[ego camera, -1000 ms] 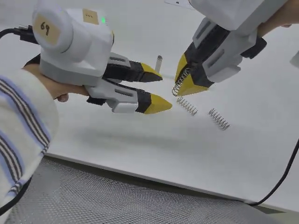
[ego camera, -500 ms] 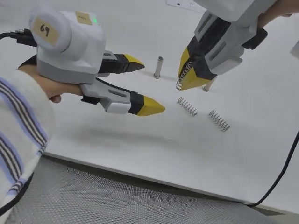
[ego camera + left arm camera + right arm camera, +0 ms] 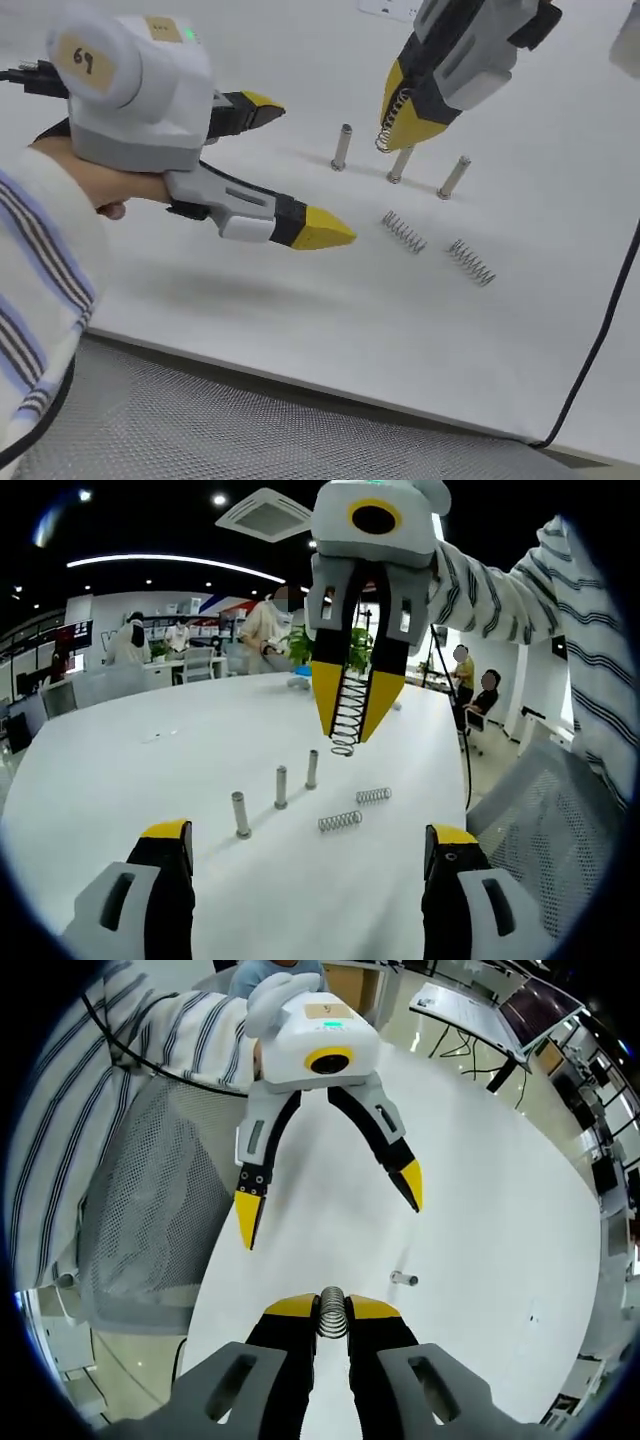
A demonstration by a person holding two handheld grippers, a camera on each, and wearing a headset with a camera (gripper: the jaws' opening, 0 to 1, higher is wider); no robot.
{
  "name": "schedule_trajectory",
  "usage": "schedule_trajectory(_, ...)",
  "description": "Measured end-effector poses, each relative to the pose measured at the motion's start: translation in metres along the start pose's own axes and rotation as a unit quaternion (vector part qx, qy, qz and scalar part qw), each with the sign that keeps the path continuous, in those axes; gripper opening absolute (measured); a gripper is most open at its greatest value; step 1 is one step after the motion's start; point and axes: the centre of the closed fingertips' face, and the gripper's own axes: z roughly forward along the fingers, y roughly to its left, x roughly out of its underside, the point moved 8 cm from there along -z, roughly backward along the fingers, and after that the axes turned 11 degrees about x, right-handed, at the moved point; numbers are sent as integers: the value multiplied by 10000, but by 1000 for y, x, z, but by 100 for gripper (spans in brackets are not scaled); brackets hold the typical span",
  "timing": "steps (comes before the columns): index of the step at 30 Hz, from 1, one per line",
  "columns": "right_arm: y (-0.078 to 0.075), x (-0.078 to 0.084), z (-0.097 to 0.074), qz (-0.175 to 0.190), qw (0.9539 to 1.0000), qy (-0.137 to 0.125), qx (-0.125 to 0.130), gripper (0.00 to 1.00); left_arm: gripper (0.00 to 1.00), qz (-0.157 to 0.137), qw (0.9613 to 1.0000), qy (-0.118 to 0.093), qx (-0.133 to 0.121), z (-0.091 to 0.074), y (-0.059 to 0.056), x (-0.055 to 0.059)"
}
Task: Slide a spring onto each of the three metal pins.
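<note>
Head view, nearest first: I note my striped sleeve at the left edge. Ahead of it the left gripper is held above the white table, jaws wide apart with nothing between them. Beyond its lower tip, one loose spring lies flat on the table, and a second loose spring lies apart from it to the right. Behind these, upright in a row, stand the left pin, the middle pin and the right pin, all metal and all bare. The right gripper hangs in the air near the top of the middle pin. Its jaws are clamped on the held spring, which runs along the yellow tips with its lower end projecting just past them. Right gripper view confirms the coil pinched between the closed tips.
</note>
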Motion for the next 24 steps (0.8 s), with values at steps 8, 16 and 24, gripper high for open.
schedule_trajectory(8,-16,-2,-4,-38,9999,113,102,8,98,22,9996,278,22,0,4,7)
schedule_trajectory(16,-32,-4,-7,-172,9992,297,184,8,98,26,9994,340,-59,0,5,8)
schedule_trajectory(24,-45,-9,-1,-335,9984,428,179,8,98,43,9992,399,-89,-3,6,8)
